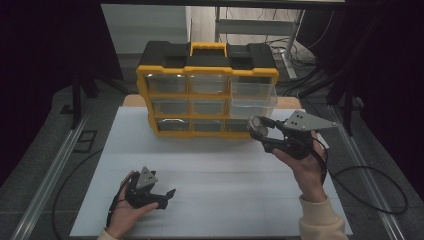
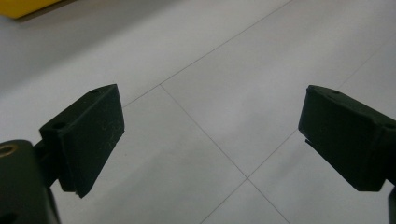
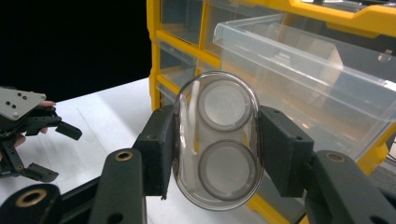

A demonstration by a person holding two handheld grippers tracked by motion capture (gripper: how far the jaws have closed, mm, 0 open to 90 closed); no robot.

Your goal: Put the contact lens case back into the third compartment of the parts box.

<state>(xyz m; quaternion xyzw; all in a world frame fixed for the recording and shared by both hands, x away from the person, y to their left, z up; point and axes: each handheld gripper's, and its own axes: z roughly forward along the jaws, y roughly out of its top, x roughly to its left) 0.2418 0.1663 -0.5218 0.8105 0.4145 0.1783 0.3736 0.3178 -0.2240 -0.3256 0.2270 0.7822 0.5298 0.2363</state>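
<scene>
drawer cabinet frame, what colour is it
Yellow, with a black top; the drawer cabinet frame shows best in the high view.

My right gripper [image 1: 261, 136]: black jaws with flat rectangular pads, brass-ringed pivots, grey three-cornered plate dotted with screws, black cable trailing. My left gripper [image 1: 167, 196]: same black build, smaller grey plate. Cream sleeve [image 1: 320, 220] cuffs my right wrist.

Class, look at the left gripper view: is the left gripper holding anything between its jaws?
No. The left gripper is open, with bare white table between its jaws.
</scene>
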